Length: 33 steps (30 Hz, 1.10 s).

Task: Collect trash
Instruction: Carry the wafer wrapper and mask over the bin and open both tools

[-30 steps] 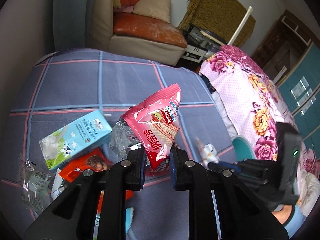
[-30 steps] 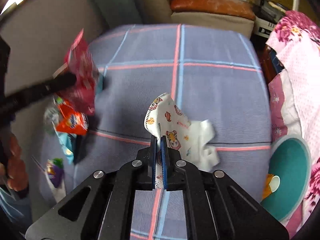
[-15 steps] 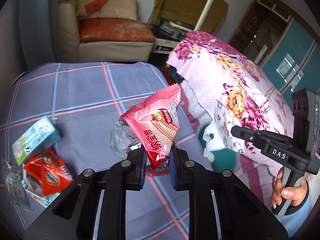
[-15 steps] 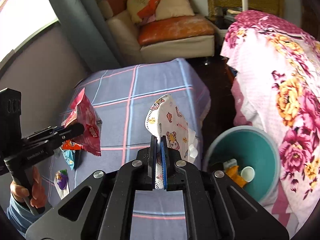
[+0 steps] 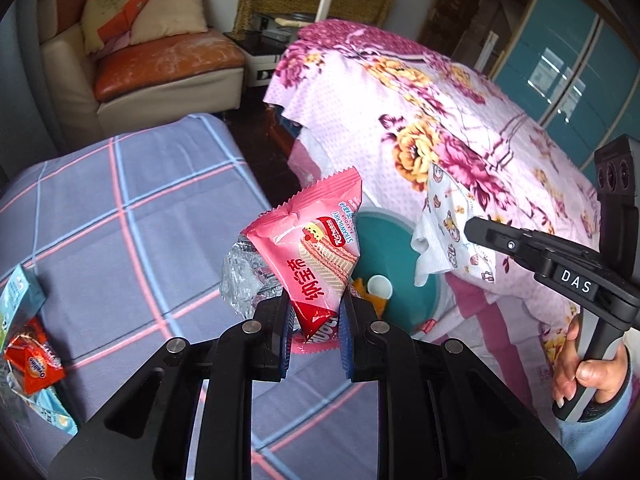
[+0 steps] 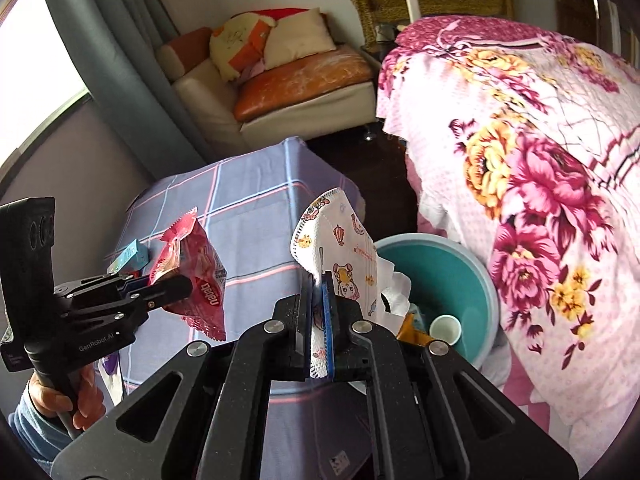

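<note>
My left gripper (image 5: pixel 314 312) is shut on a pink wafer wrapper (image 5: pixel 316 256), with crumpled clear plastic (image 5: pixel 240 284) behind it, held in the air over the table's right edge. My right gripper (image 6: pixel 319 292) is shut on a white cartoon-print face mask (image 6: pixel 340 248), held up beside the teal bin (image 6: pixel 476 280). The bin (image 5: pixel 384 248) stands on the floor between table and bed and holds a small white cup (image 6: pixel 446 326) and orange scrap. The wrapper (image 6: pixel 192 268) and left gripper (image 6: pixel 168 286) show in the right wrist view; the mask (image 5: pixel 448 236) and right gripper (image 5: pixel 480 234) show in the left wrist view.
A table with a blue plaid cloth (image 5: pixel 120 216) carries more trash at its left: a red packet (image 5: pixel 34 364) and a light blue carton (image 5: pixel 16 300). A bed with a pink floral cover (image 5: pixel 460 120) lies right of the bin. A sofa (image 5: pixel 160 68) stands behind.
Both grippers have swung right, off the table toward the teal bin, each still holding its item. The bin is now larger and closer in both views.
</note>
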Each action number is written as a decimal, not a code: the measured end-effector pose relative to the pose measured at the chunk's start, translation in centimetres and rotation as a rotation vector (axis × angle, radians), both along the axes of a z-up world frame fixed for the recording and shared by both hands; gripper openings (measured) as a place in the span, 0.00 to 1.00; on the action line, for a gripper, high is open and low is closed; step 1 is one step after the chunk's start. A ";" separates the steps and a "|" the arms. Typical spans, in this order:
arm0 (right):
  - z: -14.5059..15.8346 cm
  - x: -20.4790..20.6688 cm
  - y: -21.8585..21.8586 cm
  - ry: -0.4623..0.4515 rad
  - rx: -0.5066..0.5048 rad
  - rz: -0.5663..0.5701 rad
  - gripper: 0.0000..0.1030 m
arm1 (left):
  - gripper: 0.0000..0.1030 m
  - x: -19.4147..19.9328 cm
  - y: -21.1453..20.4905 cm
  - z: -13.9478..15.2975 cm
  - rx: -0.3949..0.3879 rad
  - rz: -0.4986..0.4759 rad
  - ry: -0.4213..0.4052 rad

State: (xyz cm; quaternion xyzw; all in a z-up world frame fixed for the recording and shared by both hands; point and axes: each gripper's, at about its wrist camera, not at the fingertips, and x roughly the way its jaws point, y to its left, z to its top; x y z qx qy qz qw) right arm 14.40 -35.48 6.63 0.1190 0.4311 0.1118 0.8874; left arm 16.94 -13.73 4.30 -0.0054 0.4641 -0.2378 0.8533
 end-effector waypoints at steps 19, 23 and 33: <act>-3.2 0.5 -5.6 0.044 0.027 -0.068 0.05 | 0.19 2.3 -7.8 -4.5 0.075 -0.097 0.086; -3.6 0.9 -6.1 0.049 0.033 -0.081 0.05 | 0.19 2.9 -8.6 -5.0 0.087 -0.111 0.093; -4.7 2.1 -6.8 0.075 0.028 -0.092 0.05 | 0.20 4.3 -9.8 -6.7 0.090 -0.127 0.122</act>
